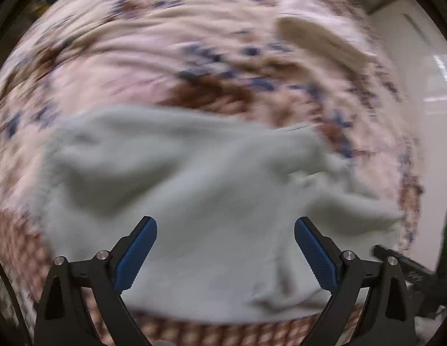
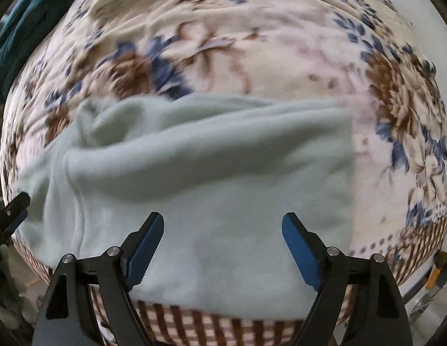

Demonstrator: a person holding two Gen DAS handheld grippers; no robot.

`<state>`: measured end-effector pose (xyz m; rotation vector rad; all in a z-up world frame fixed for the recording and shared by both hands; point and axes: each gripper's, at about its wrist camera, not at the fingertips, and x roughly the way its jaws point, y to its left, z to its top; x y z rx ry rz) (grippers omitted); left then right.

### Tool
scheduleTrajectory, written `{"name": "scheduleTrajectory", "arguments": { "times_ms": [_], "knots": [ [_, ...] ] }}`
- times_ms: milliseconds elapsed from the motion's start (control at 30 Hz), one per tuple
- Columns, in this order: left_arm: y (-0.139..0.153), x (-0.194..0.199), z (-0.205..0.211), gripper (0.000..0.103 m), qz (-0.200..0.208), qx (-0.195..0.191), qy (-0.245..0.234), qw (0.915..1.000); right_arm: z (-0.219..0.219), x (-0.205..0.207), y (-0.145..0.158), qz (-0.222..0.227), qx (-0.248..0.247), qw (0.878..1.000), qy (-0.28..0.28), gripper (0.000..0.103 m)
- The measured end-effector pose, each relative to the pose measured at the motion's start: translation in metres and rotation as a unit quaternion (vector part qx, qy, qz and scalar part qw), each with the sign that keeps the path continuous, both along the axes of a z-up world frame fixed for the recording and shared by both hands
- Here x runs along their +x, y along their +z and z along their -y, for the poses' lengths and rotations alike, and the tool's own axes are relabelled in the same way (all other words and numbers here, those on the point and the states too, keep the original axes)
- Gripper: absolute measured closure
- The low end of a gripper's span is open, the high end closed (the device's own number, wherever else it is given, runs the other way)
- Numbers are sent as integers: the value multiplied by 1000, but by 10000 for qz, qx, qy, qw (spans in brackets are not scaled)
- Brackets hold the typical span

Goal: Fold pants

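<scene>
Spread across both views is a flowered blanket (image 2: 252, 57), cream with brown and blue blooms and a brown checked border along its near edge; what lies under it cannot be seen. On it lie the pants (image 2: 200, 173), pale grey-green and soft, bunched into thick folds, so that neither waistband nor leg ends can be made out. Their right edge runs fairly straight in the right wrist view, while their left side is rumpled. The left wrist view is badly smeared by motion blur: the pants (image 1: 180, 178) read there as a pale lump with a crumpled flap trailing to the right, and a tan shape (image 1: 318, 37) farther back on the blanket is too blurred to name. The left tool (image 1: 225, 255) has its blue-padded fingers spread wide over the near part of the pants and holds nothing; whether they touch the cloth cannot be told. The right tool (image 2: 222, 249) is likewise spread wide above the near edge of the pants, with nothing between its pads. At the left rim of the right wrist view a dark teal cloth (image 2: 27, 26) is cut off by the lens edge, and a sliver of the left tool shows lower down.
</scene>
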<state>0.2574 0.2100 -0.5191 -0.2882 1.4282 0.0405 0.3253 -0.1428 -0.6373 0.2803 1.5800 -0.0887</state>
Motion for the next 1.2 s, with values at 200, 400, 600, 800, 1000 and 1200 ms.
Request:
{"name": "scheduleTrajectory", "arguments": {
  "times_ms": [200,400,600,800,1000,1200],
  "knots": [
    [-13,-50,-86,6,-187,201,1017,9944,-57,-12,4,31,-433,9980,466,16],
    [-35,-78,-153,6,-43,-38,2025,9793,-88,-18,-5,-188,-471,9973,529,16],
    [-67,-91,-186,6,19,-1067,2776,9548,-116,-13,-44,-669,-407,9954,553,16],
    [-96,-93,-193,5,72,-1929,3436,9190,-122,-9,-55,-814,-554,9945,344,14],
    [-97,-117,-183,5,569,-3258,3628,8712,-126,-6,-53,-949,-580,9933,314,14],
    [-122,-95,-181,5,525,-3145,3657,8744,-134,1,-57,-1023,-641,9922,310,14]
  ]
}}
